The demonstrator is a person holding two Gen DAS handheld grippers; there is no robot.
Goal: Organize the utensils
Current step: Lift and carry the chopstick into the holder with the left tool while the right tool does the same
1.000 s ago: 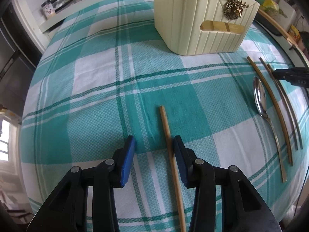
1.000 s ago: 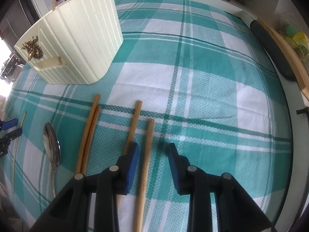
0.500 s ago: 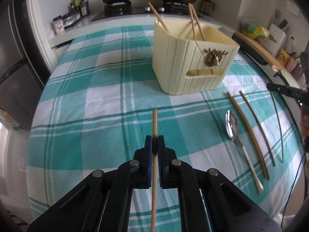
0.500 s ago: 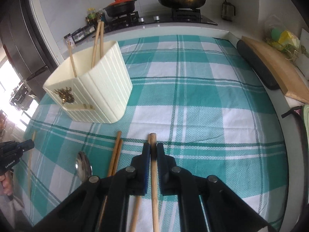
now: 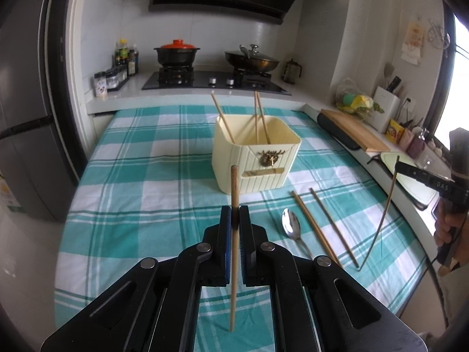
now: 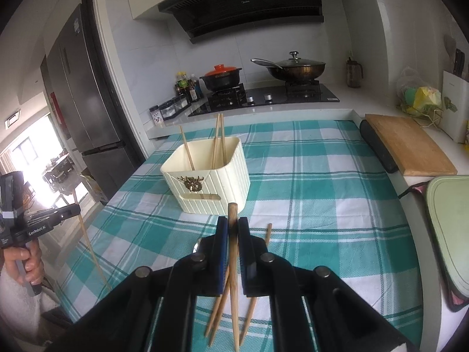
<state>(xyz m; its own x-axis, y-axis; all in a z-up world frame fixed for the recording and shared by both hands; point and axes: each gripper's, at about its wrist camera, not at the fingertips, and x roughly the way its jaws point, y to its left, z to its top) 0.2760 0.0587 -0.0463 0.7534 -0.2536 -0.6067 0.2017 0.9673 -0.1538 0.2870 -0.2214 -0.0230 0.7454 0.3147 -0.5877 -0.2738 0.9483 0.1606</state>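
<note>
My left gripper (image 5: pixel 234 209) is shut on a light wooden chopstick (image 5: pixel 233 182), held nearly upright above the checked cloth (image 5: pixel 132 205). My right gripper (image 6: pixel 233 221) is shut on a darker chopstick (image 6: pixel 233 211), also lifted clear. The cream utensil holder (image 5: pixel 255 161) (image 6: pixel 205 184) stands ahead of both, with three chopsticks leaning inside it. On the cloth lie a steel spoon (image 5: pixel 290 226) and two chopsticks (image 5: pixel 313 226). Each view shows the other gripper at its edge: the right gripper (image 5: pixel 410 171) and the left gripper (image 6: pixel 74 209), each gripping its stick.
A wooden cutting board (image 6: pixel 407 146) and a black roll (image 6: pixel 378 143) lie along the right counter, with a green board (image 6: pixel 448 228) nearer. The hob with two pots (image 5: pixel 211 79) is behind the table. A fridge (image 6: pixel 85 102) stands at the left.
Both grippers closed on a chopstick lying on the cloth, then rose and tipped up. The sticks now hang clear of the cloth and the kitchen wall has come into view.
</note>
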